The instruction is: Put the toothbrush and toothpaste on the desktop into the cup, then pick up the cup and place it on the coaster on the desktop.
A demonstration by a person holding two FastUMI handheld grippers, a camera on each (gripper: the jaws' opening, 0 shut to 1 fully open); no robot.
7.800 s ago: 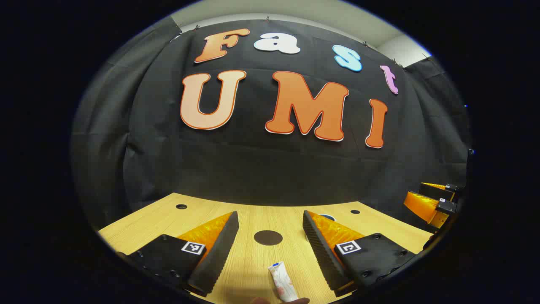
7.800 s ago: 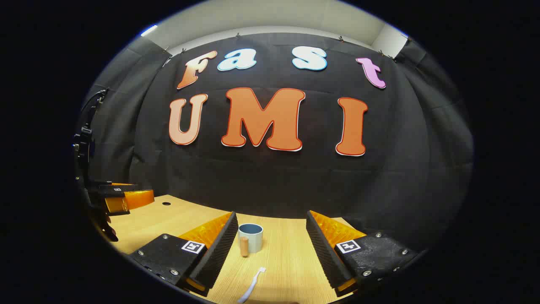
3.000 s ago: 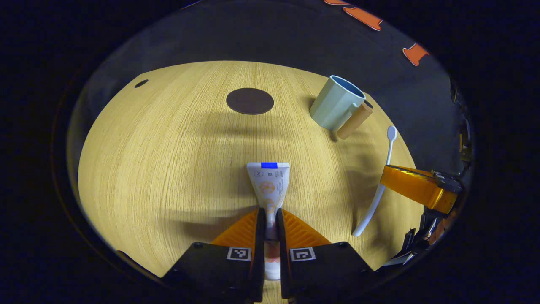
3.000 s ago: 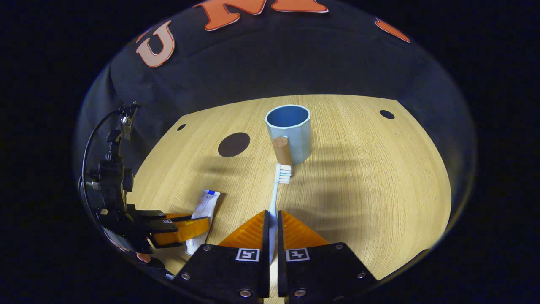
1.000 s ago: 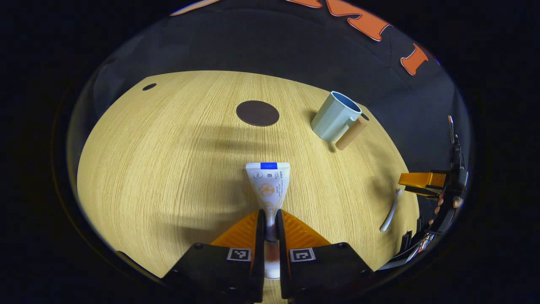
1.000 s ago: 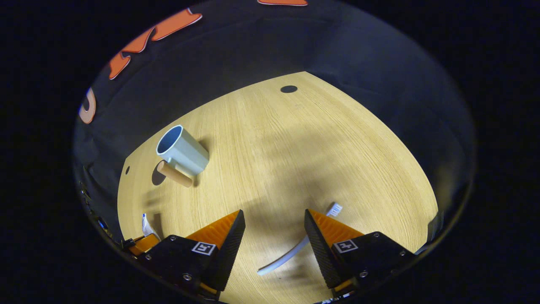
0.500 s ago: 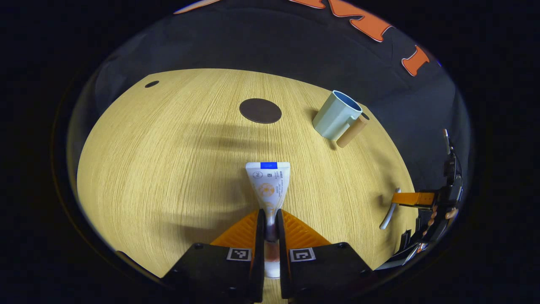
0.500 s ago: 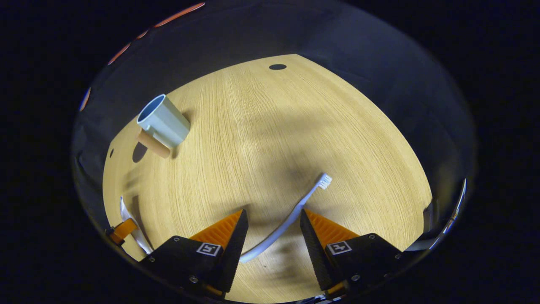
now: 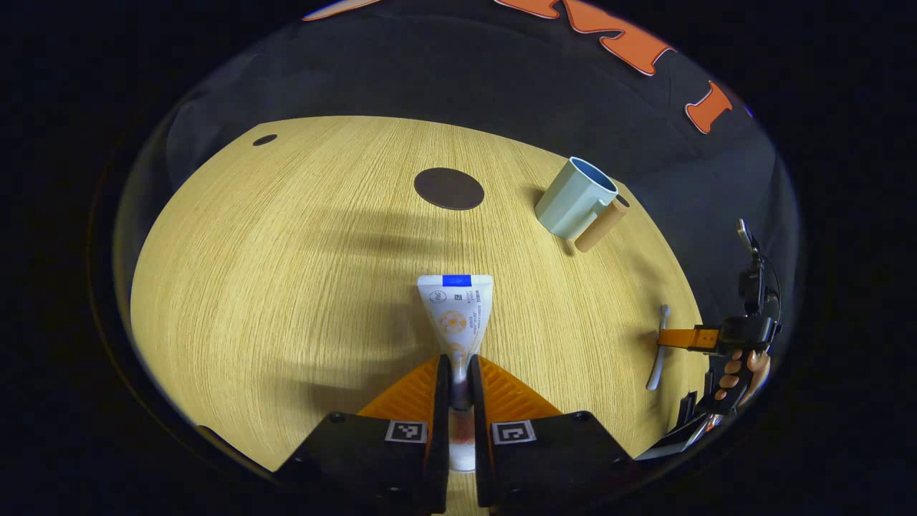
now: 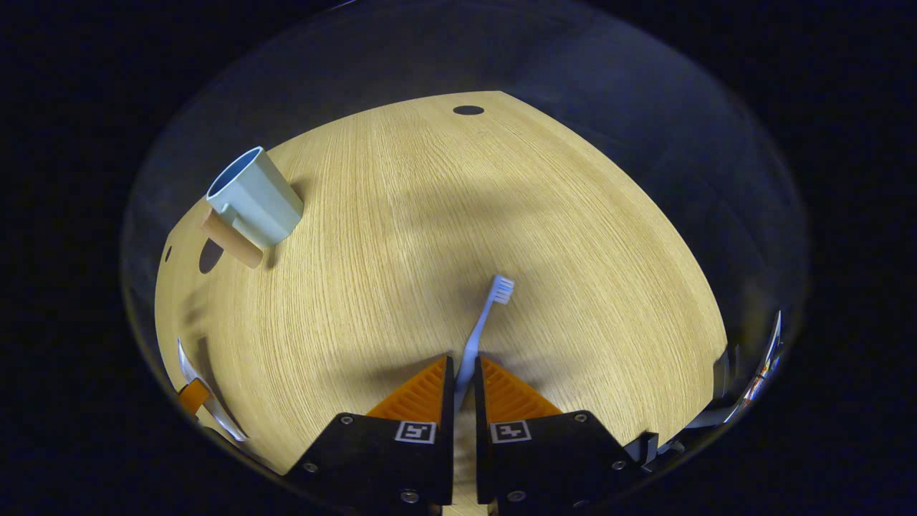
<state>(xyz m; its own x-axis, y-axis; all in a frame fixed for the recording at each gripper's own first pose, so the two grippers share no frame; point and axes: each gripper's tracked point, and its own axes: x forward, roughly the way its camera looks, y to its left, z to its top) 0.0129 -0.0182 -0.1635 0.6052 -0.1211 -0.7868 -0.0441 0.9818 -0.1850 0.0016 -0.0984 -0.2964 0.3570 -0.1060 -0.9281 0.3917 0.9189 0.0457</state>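
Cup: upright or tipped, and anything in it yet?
Upright: the cup stands on its base on the desktop, mouth up. The visible part of its inside looks empty; the bottom is hidden.

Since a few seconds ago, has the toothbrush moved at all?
Yes. The toothbrush lay with its head beside the cup; now it lies nearer the table's front edge, away from the cup, with the right tongs shut on it.

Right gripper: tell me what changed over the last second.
The right gripper went from open fingers straddling the toothbrush to shut on its handle. The left gripper stayed shut on the toothpaste tube; the cup and coaster stayed put.
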